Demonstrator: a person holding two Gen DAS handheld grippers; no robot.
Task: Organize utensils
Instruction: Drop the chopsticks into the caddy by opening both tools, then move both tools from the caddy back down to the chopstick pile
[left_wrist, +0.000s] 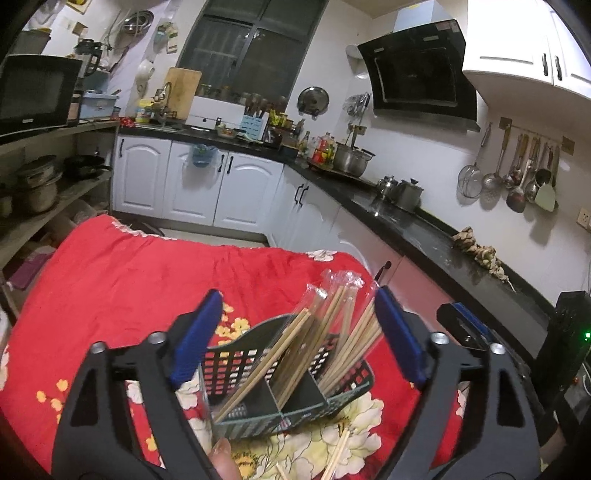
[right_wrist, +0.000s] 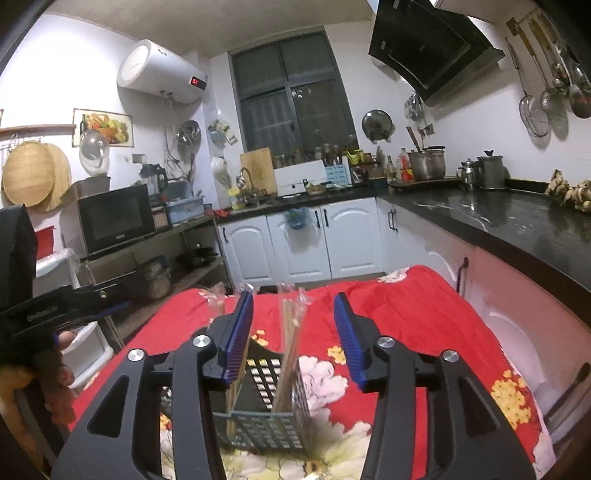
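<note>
Writing is scarce: only red digits, too blurred to read, glow on the white water heater (right_wrist: 162, 74). The dark green slotted plastic utensil holder (left_wrist: 258, 373) stands on my bench under a red floral cloth (left_wrist: 122, 280), its compartments filled with wooden chopsticks in clear sleeves (left_wrist: 328, 325). My left tool (left_wrist: 295, 339) spreads wide around the holder, not pressing on it. My right tool (right_wrist: 293, 343) stands half apart above it, gripping nothing.
</note>
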